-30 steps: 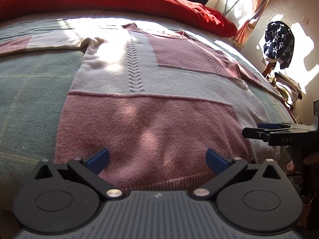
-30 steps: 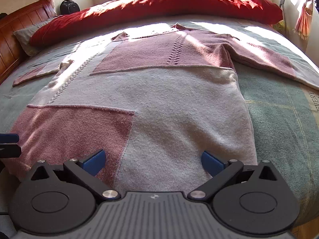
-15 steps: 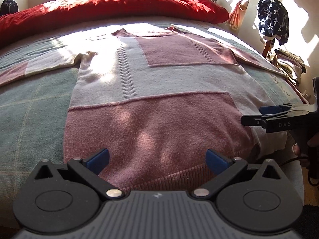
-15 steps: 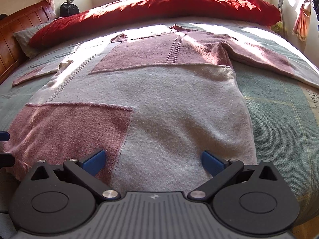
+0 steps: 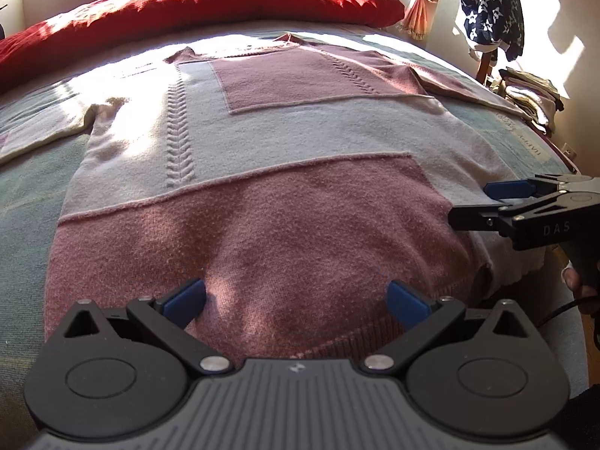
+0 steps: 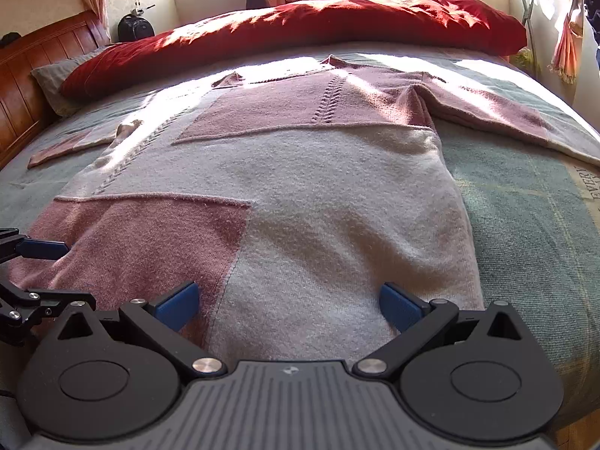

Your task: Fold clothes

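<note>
A pink and cream patchwork sweater (image 5: 270,157) (image 6: 300,187) lies flat on the bed, front up, sleeves spread to both sides, hem toward me. My left gripper (image 5: 296,298) is open just above the pink hem area, nothing between its blue pads. My right gripper (image 6: 288,302) is open over the cream part of the hem, also holding nothing. In the left wrist view the right gripper (image 5: 498,202) shows from the side at the sweater's right hem corner. The left gripper's fingers (image 6: 37,249) show at the left edge of the right wrist view.
A green bedspread (image 6: 525,225) covers the bed. A red duvet (image 6: 300,22) lies along the far side, by a wooden headboard (image 6: 33,75). A chair with a star-patterned garment (image 5: 491,18) and folded clothes (image 5: 532,93) stands right of the bed.
Both grippers have tilted up and edged forward over the hem, so more of the room beyond the bed shows. Both stay open. The sweater has not moved.
</note>
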Available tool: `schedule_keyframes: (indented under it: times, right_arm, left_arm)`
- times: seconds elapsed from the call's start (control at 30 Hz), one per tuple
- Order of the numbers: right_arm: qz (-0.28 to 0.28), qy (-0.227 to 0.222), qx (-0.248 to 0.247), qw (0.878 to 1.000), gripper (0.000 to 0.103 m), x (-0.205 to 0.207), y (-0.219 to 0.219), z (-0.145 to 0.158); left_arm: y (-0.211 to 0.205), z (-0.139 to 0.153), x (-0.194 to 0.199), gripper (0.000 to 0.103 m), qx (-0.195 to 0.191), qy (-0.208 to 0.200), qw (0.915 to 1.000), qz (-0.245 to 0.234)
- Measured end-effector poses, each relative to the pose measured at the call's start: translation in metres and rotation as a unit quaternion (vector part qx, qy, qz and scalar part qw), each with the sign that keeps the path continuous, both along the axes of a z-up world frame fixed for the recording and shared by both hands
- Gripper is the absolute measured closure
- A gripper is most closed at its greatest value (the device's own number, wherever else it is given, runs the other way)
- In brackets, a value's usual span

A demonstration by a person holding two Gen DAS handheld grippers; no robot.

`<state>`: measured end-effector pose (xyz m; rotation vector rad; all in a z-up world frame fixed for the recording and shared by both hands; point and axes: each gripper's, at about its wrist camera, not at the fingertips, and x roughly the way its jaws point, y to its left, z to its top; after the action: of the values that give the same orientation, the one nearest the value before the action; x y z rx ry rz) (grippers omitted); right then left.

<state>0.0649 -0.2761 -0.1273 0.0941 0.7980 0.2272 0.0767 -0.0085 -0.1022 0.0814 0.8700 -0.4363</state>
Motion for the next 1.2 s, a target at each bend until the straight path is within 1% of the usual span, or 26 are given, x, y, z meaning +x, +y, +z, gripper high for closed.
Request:
schedule_keyframes:
  times: [0.17,0.47,0.53,0.63,0.73,0.8,0.97,1.03,1.1,1.2]
  right_arm:
    - [0.002,-0.008,-0.009,1.0,0.0,-0.002,0.003,-0.002]
    - [0.001,-0.01,-0.02,1.0,0.0,-0.005,0.006,-0.002]
    - [0.003,-0.01,-0.023,1.0,0.0,-0.006,0.006,-0.002]
    - [0.004,-0.01,-0.029,1.0,0.0,-0.006,0.007,-0.002]
    - [-0.006,-0.006,-0.039,0.999,0.0,-0.003,0.012,0.003]
    - [-0.014,-0.014,-0.047,0.999,0.0,0.001,0.015,0.009]
    - [-0.011,-0.037,-0.058,0.998,0.0,0.024,0.018,0.024]
    - [-0.005,-0.04,-0.056,0.998,0.0,0.038,0.02,0.029]
    - [0.01,-0.047,-0.054,0.997,0.0,0.053,0.025,0.034]
    - [0.044,-0.066,-0.066,0.995,0.0,0.081,0.039,0.044]
  left_arm:
    - [0.008,0.004,-0.007,0.001,-0.005,0.005,1.0,0.004]
    - [0.012,-0.011,0.048,0.001,-0.04,0.01,0.9969,0.067]
    - [0.011,-0.014,0.042,0.001,-0.033,-0.007,0.9976,0.061]
    - [0.012,-0.016,0.028,0.001,-0.022,-0.021,0.9986,0.044]
    - [0.018,-0.014,0.019,0.001,-0.028,-0.021,0.9984,0.043]
    - [0.022,-0.011,0.016,0.001,-0.04,-0.017,0.9977,0.052]
    - [0.031,-0.001,0.019,0.001,-0.07,-0.002,0.9948,0.074]
    - [0.036,0.006,0.023,0.001,-0.078,-0.005,0.9936,0.082]
    - [0.041,0.012,0.03,0.001,-0.089,-0.008,0.9918,0.091]
    - [0.052,0.021,0.044,0.001,-0.113,-0.007,0.9881,0.104]
